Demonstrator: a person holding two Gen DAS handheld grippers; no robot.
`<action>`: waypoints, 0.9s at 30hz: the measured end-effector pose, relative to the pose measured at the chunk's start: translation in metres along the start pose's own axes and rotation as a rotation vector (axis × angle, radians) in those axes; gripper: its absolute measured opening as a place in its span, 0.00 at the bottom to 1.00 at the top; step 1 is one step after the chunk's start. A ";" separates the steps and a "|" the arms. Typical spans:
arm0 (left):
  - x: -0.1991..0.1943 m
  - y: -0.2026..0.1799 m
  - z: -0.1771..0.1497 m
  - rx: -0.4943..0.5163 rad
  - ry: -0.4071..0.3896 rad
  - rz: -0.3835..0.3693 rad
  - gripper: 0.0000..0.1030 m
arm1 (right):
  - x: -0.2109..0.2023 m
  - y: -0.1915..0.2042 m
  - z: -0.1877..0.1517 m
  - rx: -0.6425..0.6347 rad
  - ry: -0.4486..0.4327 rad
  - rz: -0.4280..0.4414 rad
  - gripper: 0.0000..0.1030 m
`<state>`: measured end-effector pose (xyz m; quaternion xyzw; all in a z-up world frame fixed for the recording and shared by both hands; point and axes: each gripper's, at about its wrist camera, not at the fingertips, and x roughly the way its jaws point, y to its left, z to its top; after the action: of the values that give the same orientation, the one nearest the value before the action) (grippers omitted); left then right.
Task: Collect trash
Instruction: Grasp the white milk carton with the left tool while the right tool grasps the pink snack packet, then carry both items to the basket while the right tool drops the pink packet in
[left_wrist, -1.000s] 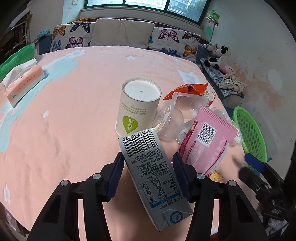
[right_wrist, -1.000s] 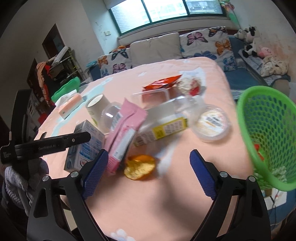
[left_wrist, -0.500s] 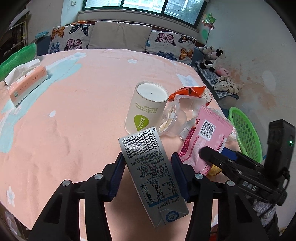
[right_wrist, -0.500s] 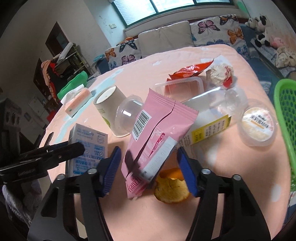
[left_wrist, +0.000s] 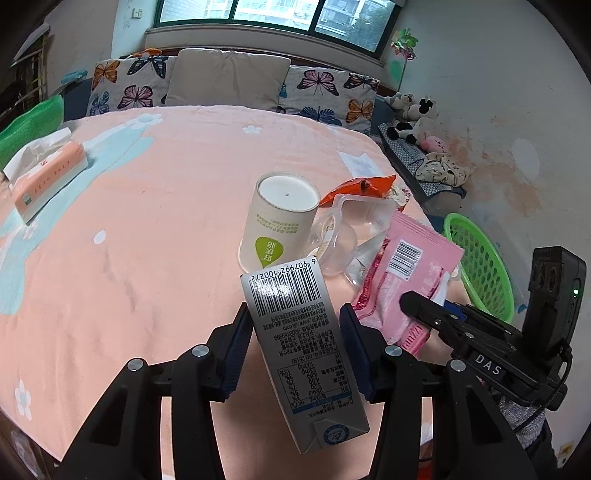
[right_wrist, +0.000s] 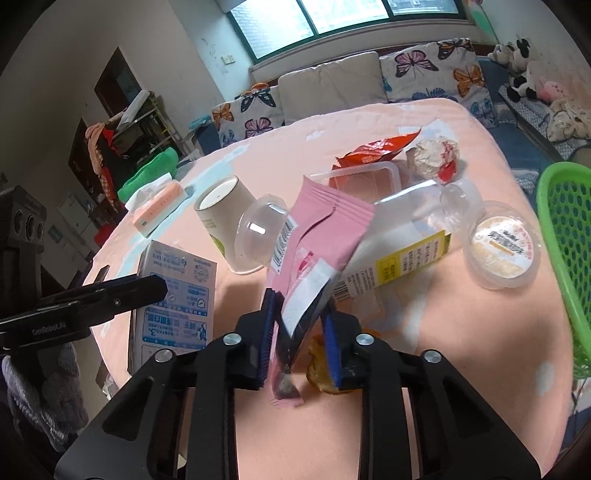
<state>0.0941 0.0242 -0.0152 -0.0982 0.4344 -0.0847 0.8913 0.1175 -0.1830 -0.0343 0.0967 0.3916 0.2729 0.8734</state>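
While both grippers are loaded, green basket (right_wrist: 565, 258) sits at 3 o'clock off the table edge, nearest right gripper (right_wrist: 299, 332). Left gripper (left_wrist: 293, 347) is clamped on milk carton (left_wrist: 299, 343), long axis pointing away. Right gripper is pinched onto pink wrapper (right_wrist: 314, 243), standing upright, at 12 o'clock from its jaws.

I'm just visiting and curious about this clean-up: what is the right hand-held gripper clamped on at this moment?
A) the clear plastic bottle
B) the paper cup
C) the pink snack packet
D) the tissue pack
C: the right hand-held gripper has its blue pads pressed on the lower end of the pink snack packet, while the paper cup sits untouched behind it.
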 end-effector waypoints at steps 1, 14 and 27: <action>0.000 -0.001 0.000 0.000 0.001 -0.008 0.46 | -0.002 -0.001 0.000 -0.001 -0.004 -0.002 0.22; -0.010 -0.034 0.010 0.056 -0.016 -0.066 0.45 | -0.054 -0.015 0.000 0.021 -0.110 -0.025 0.14; -0.003 -0.098 0.036 0.150 -0.015 -0.177 0.45 | -0.117 -0.074 0.001 0.116 -0.230 -0.151 0.14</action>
<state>0.1138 -0.0657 0.0330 -0.0698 0.4097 -0.1948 0.8885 0.0844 -0.3094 0.0114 0.1481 0.3102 0.1703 0.9235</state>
